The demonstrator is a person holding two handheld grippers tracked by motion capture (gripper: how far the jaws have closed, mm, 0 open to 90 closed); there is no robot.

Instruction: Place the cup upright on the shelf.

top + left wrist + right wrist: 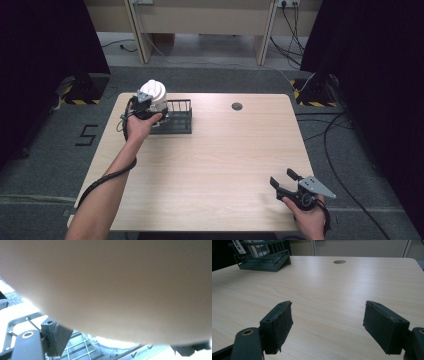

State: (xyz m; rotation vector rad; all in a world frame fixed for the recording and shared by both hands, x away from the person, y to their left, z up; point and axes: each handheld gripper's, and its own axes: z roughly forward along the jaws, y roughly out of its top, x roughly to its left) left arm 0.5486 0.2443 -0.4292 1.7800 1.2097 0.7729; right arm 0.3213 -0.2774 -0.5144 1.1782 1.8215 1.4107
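Left claw [150, 102] gripping white cup [154, 92] over rack [177, 122]

The rack [172, 117] sits on the table [210, 165] at the far left, and the left gripper [142, 102] is right up against its left end, with a stack of plates [154, 92] between the gripper and the rack, leaning over the rack's left side. From the left gripper view, the plates [112, 290] are pressed right in front of the camera, with the rack's wires [80, 345] just below them.

The right gripper [286, 181] is over the near right corner of the table, well apart from the rack. Seen from it, the rack [263, 258] is far ahead and off to the left, and a hole in the tabletop [339, 262] is far ahead, about straight on. Bare table lies between its jaws.
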